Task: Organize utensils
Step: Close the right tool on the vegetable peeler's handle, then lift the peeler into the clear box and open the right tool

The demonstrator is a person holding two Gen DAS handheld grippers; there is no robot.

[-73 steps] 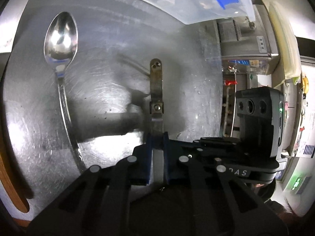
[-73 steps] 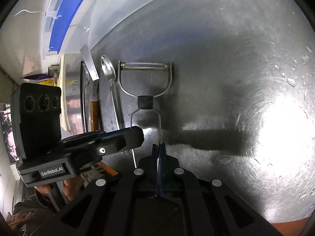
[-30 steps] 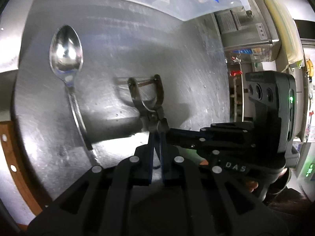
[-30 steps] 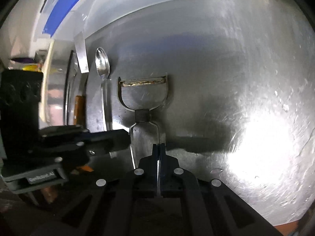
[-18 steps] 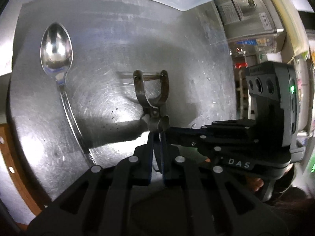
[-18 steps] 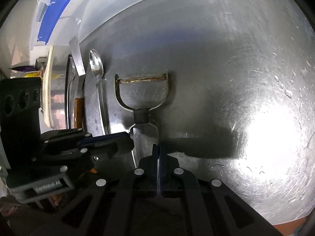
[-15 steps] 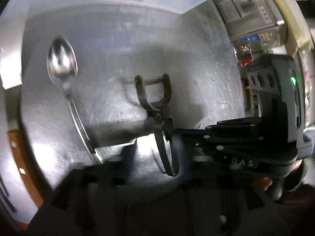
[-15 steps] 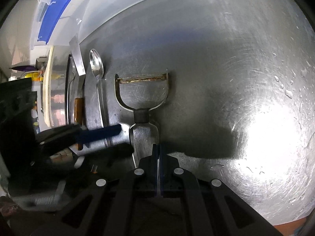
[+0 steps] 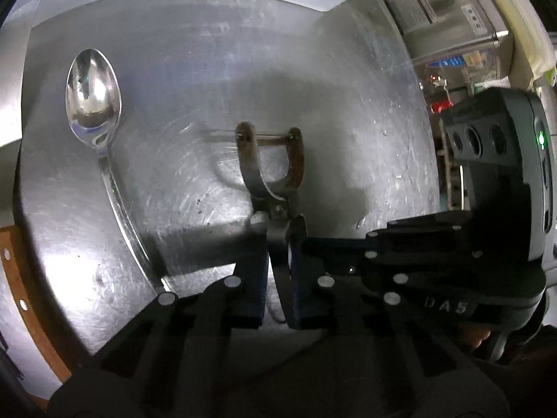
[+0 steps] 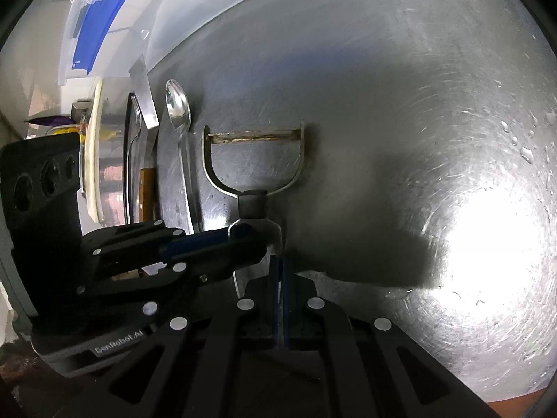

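While the right wrist view is showing a blue-lidded bin [image 10: 101, 24], the left is not. The peeler [image 10: 252, 177] is lying over the steel table [image 10: 400, 104], its wire handle pinched by both the right gripper [image 10: 280, 271] and left gripper [image 9: 278, 261]. "GenRobot.AI" is showing.

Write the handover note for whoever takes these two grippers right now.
Right gripper: shut on the peeler handle's wire.
Left gripper: fingers slightly parted around the same handle; grip unclear.
Peeler sits low over the steel tray, blade end away from both grippers.
Spoon lies flat on the tray, left of the peeler.
Left: set the peeler down beside the spoon, release.
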